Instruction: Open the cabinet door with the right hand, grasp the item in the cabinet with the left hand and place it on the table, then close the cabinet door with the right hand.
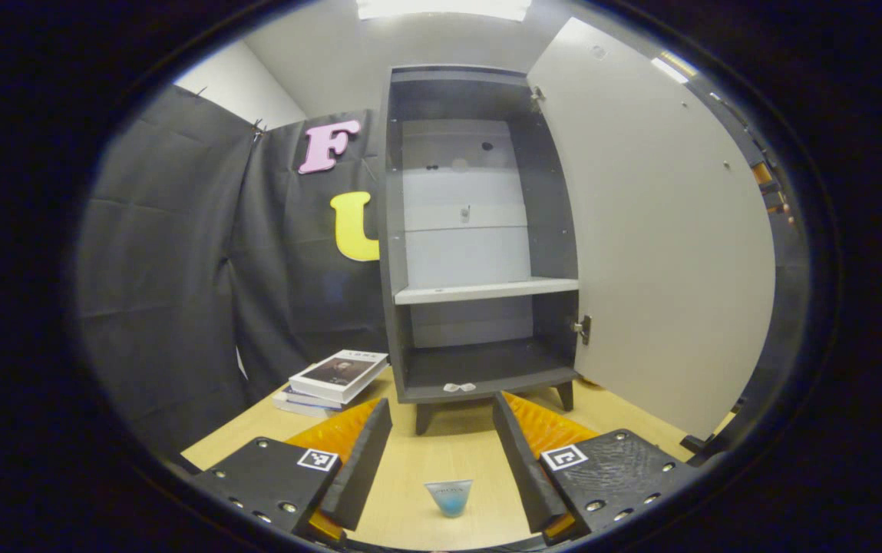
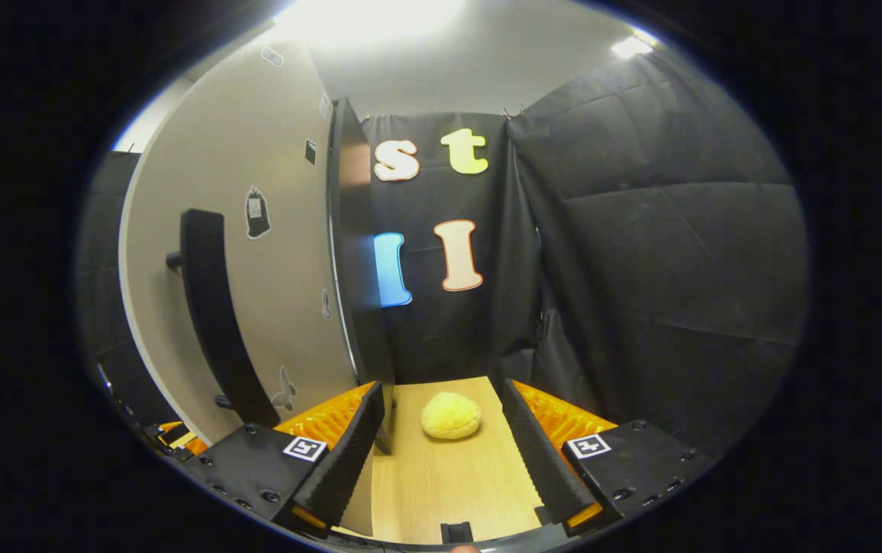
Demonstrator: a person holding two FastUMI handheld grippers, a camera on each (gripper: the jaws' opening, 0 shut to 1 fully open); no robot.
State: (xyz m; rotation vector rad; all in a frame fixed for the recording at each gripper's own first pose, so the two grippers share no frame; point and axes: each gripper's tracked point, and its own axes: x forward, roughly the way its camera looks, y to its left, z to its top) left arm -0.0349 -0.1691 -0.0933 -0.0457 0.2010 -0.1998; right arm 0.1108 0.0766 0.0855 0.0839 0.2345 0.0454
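Cup point(image 1: 448, 497), a small pale blue one, stands on the wooden table point(image 1: 456, 461) in the left gripper view, between the left gripper's point(image 1: 441, 453) two fingers but touching neither; the fingers are spread wide apart with bare tabletop on either side of it. Just beyond the fingertips stands the dark grey cabinet point(image 1: 398, 230) on short legs, its pale door point(image 1: 655, 246) swung fully open to the right on its hinges. Inside, a light shelf point(image 1: 487, 290) crosses the middle, and both the shelf and the dark bottom compartment hold nothing. A small white clip-like piece sits on the front edge of the cabinet's base. To the left of the cabinet, a short stack of books point(image 1: 337, 378) lies on the table near the black cloth wall.

In the right gripper view, the right gripper point(image 2: 444, 453) also has its fingers well apart, holding nothing. Between and a little past them, a pale yellow rounded lump point(image 2: 450, 415) rests on the table point(image 2: 448, 476), free of both fingers. To the left rises the open door's outer face point(image 2: 272, 230), with a long dark handle point(image 2: 214, 315) running down it, just beside the left finger. Behind hangs the black cloth.
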